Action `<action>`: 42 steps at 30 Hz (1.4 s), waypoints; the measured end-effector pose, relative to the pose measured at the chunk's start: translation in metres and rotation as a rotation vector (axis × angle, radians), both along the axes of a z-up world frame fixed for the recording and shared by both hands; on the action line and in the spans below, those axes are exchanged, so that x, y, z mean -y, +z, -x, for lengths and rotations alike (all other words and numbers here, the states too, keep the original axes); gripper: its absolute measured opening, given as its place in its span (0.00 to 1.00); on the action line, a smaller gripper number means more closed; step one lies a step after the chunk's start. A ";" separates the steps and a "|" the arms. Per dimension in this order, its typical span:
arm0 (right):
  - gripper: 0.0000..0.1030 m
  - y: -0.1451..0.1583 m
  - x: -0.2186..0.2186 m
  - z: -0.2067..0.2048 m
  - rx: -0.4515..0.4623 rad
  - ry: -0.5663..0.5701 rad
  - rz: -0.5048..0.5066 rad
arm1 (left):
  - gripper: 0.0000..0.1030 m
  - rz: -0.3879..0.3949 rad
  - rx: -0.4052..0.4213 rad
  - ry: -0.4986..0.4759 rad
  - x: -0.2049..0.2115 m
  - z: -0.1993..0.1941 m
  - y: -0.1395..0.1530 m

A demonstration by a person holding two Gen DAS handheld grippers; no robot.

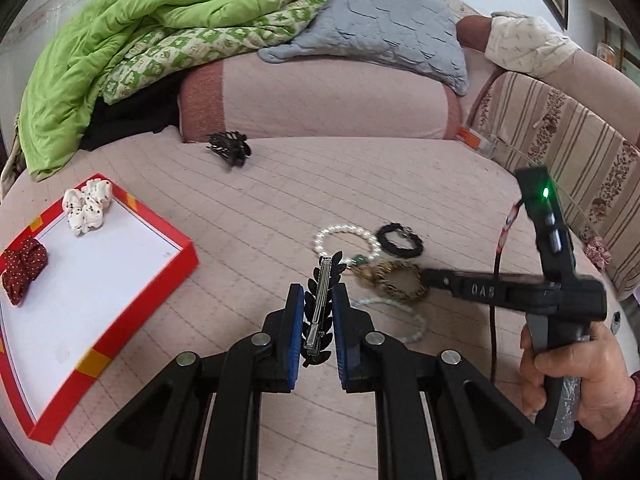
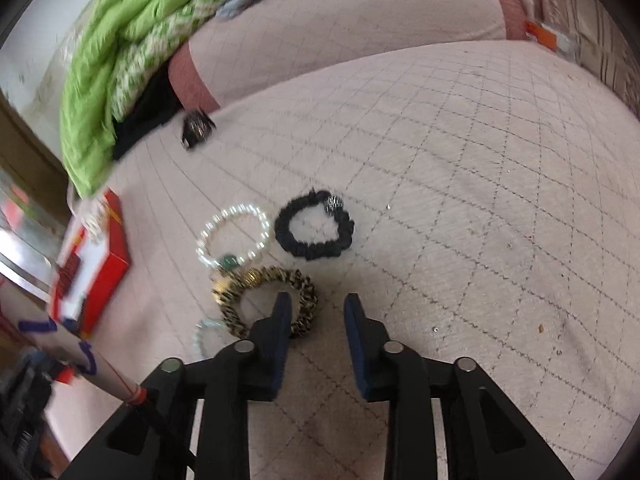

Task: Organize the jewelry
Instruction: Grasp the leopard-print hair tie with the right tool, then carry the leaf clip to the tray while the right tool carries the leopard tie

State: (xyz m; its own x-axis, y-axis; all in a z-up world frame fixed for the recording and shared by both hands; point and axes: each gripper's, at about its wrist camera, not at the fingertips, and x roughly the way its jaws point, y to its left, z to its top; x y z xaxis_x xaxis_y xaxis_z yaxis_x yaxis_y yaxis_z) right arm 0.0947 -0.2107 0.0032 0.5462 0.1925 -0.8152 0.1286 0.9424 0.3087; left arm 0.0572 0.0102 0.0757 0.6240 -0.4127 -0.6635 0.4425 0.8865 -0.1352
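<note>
On the bed [image 1: 248, 216], the tray [image 1: 182, 254] lies left of my bracelets [image 1: 346, 240], with the claw clip [image 1: 228, 148] behind them, near the bolster [image 1: 320, 100].

A pink quilted bed [image 1: 360, 184] holds green bedding [image 1: 120, 40] beside, perhaps, a striped sofa [image 1: 560, 128].

Soft, even daylight across both views, no hard shadows on the bed [image 1: 280, 200], no glare. Left wrist view mostly sharp, though the right gripper [image 1: 430, 278] smears slightly. Right wrist view blurs heavily at its left edge, the red box [image 2: 108, 264] streaked. Fisheye bending and dark corners throughout
</note>
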 end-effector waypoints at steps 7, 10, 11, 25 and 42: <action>0.03 0.010 -0.016 0.001 0.031 0.018 0.109 | 0.13 0.012 0.000 0.025 -0.015 -0.006 0.000; 0.03 0.025 -0.011 0.009 0.092 -0.004 0.077 | 0.13 0.031 0.009 0.030 -0.020 -0.005 0.006; 0.03 0.030 -0.013 0.010 0.105 -0.006 0.071 | 0.13 0.030 0.012 0.031 -0.020 -0.005 0.006; 0.03 0.063 -0.007 0.029 0.272 -0.007 -0.026 | 0.13 0.015 -0.002 0.051 -0.021 -0.009 0.002; 0.03 0.080 -0.025 0.037 0.344 0.054 -0.106 | 0.13 0.030 -0.003 0.096 -0.038 -0.022 0.006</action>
